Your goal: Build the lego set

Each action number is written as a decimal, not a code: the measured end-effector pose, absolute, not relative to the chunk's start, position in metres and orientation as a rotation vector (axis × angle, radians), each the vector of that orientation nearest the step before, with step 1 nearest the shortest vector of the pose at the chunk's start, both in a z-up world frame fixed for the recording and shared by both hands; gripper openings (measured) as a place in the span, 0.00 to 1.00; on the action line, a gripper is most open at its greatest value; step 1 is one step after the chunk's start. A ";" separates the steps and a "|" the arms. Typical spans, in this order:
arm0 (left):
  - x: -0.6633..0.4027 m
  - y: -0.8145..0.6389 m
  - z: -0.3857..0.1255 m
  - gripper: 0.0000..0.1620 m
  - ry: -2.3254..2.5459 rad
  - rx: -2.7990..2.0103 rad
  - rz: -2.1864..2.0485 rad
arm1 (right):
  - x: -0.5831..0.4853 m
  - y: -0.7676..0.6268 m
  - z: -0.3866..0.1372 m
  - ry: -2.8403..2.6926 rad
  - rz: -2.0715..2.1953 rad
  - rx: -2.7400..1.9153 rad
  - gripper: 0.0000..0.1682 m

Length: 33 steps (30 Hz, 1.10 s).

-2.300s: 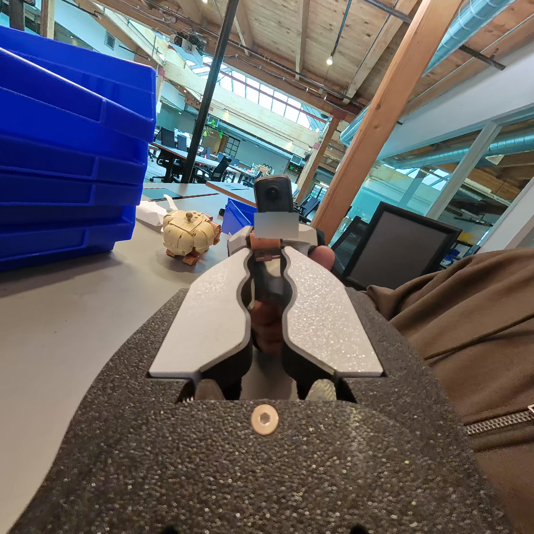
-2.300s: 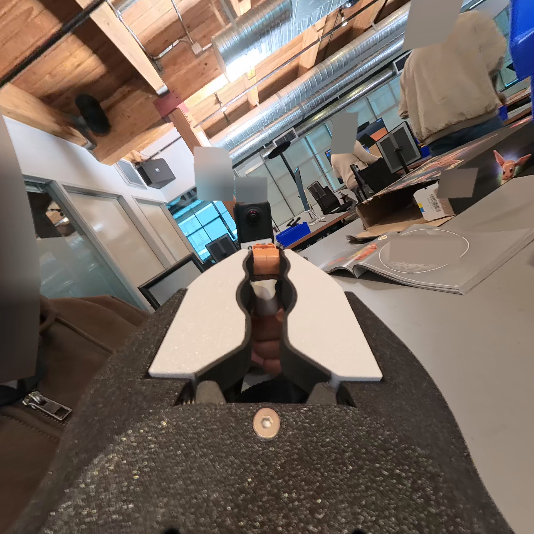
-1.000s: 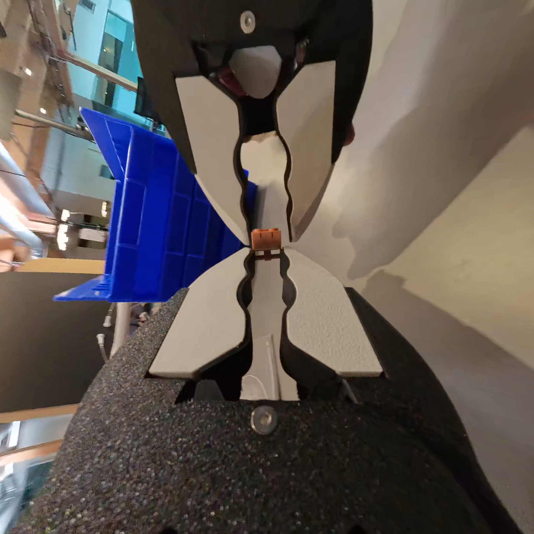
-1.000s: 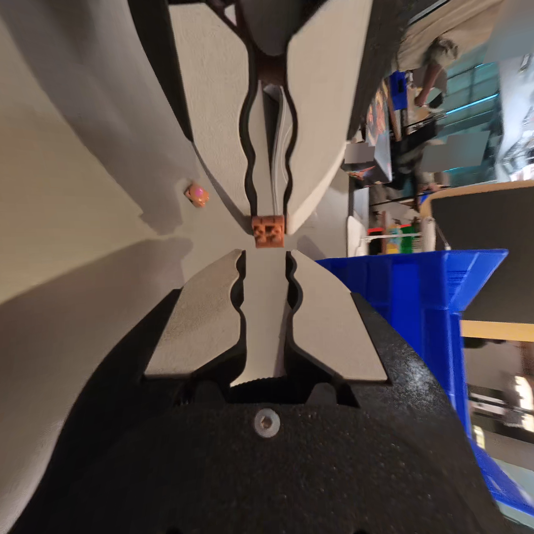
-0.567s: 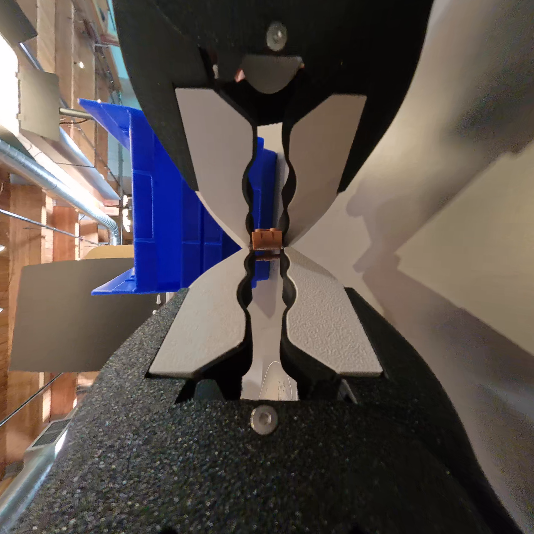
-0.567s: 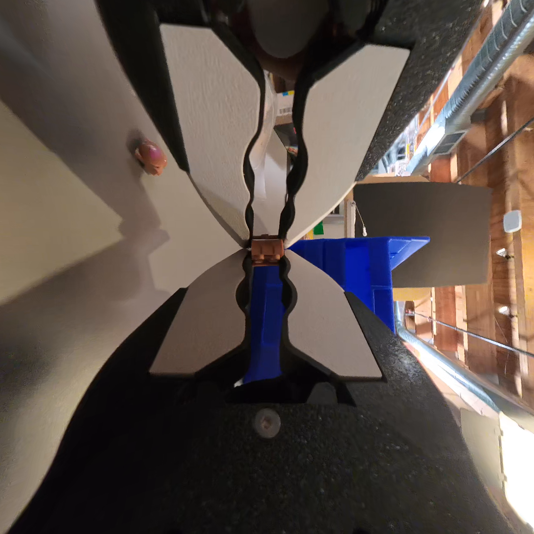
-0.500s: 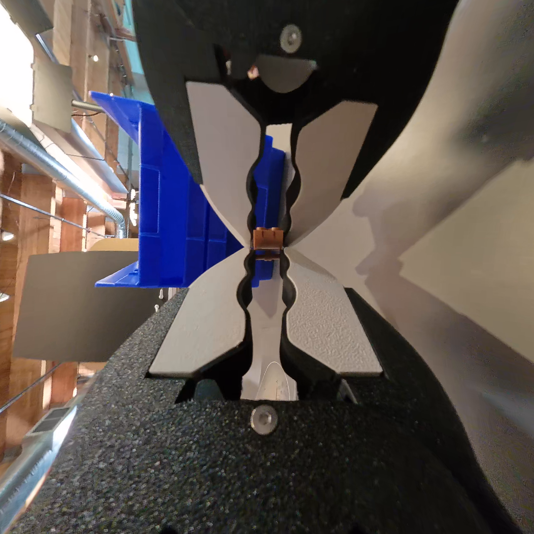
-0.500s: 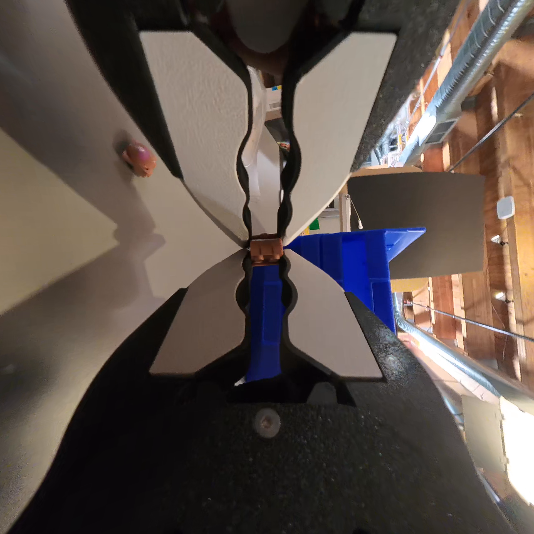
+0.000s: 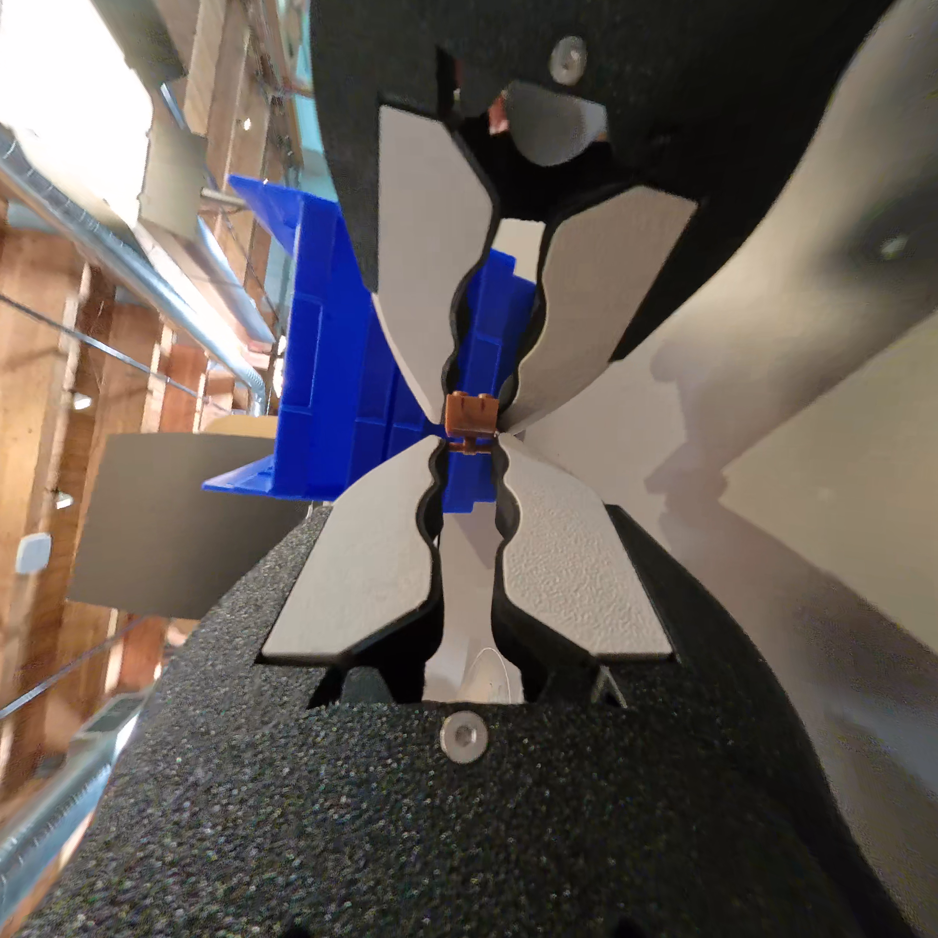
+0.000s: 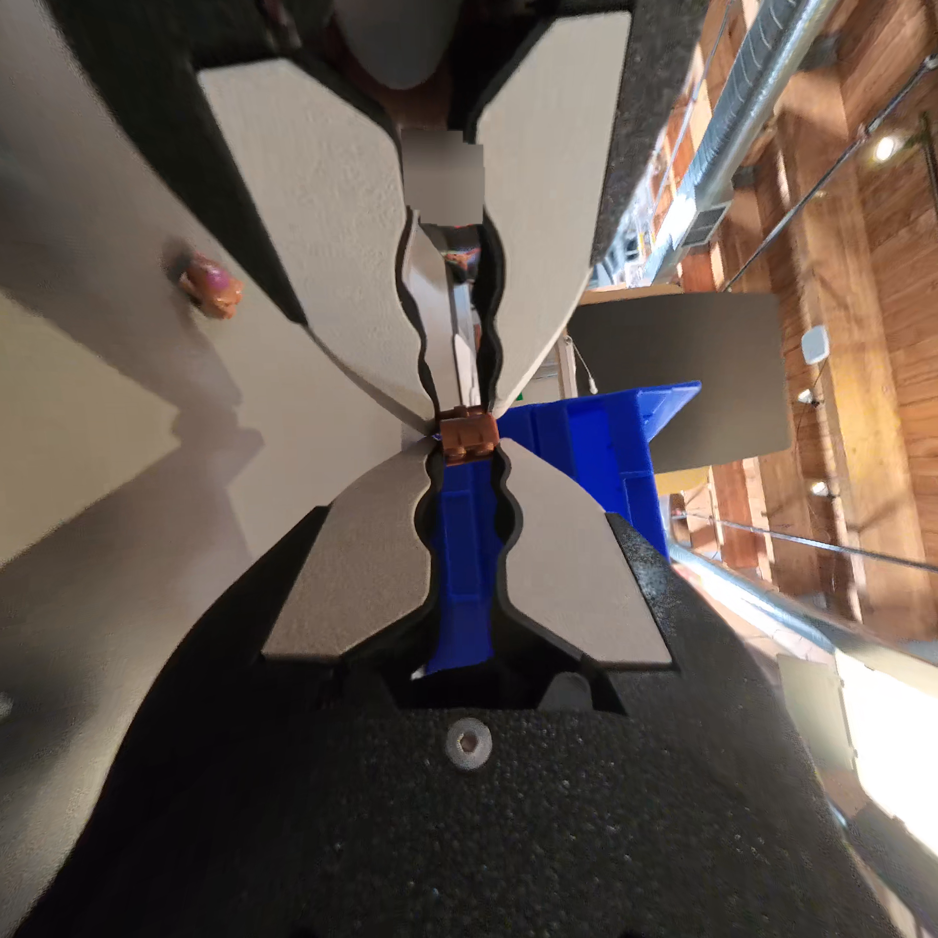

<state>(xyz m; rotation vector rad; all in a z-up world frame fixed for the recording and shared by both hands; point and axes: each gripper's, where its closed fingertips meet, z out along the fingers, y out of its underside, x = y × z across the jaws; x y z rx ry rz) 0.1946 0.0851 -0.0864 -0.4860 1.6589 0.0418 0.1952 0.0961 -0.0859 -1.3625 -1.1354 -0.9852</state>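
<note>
Left claw (image 9: 469, 446) clamped on thin brown plate (image 9: 469, 445); right claw (image 10: 467, 446) clamped on brown brick (image 10: 467, 435); tip to tip, pieces touching, raised off worktop (image 10: 101, 431), blue bin (image 9: 335, 396) behind

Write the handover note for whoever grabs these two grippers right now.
Left gripper: shut on a small brown plate piece.
Right gripper: shut on the brown brick.
The two grippers meet tip to tip above the grey table, brick and plate pressed together; whether they are fully seated cannot be told.
A small pink and orange piece lies loose on the table. Blue bins behind.
Left: confirm the joint, release one gripper, continue the build.
</note>
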 end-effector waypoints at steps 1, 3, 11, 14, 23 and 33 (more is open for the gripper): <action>0.194 0.084 -0.090 0.10 1.685 -0.452 0.056 | 0.195 0.096 -0.089 -1.160 -0.982 -1.352 0.11; 0.194 0.084 -0.091 0.10 1.692 -0.422 0.064 | 0.194 0.095 -0.090 -1.184 -0.991 -1.327 0.11; 0.193 0.080 -0.094 0.10 1.703 -0.354 0.130 | 0.196 0.097 -0.094 -1.222 -1.042 -1.311 0.11; 0.194 0.080 -0.094 0.10 1.699 -0.343 0.137 | 0.196 0.096 -0.094 -1.229 -1.048 -1.305 0.11; 0.195 0.082 -0.091 0.14 1.664 -0.244 0.162 | 0.199 0.097 -0.095 -1.242 -1.041 -1.319 0.10; 0.197 0.083 -0.096 0.15 1.660 -0.160 0.264 | 0.195 0.096 -0.094 -1.230 -1.002 -1.338 0.10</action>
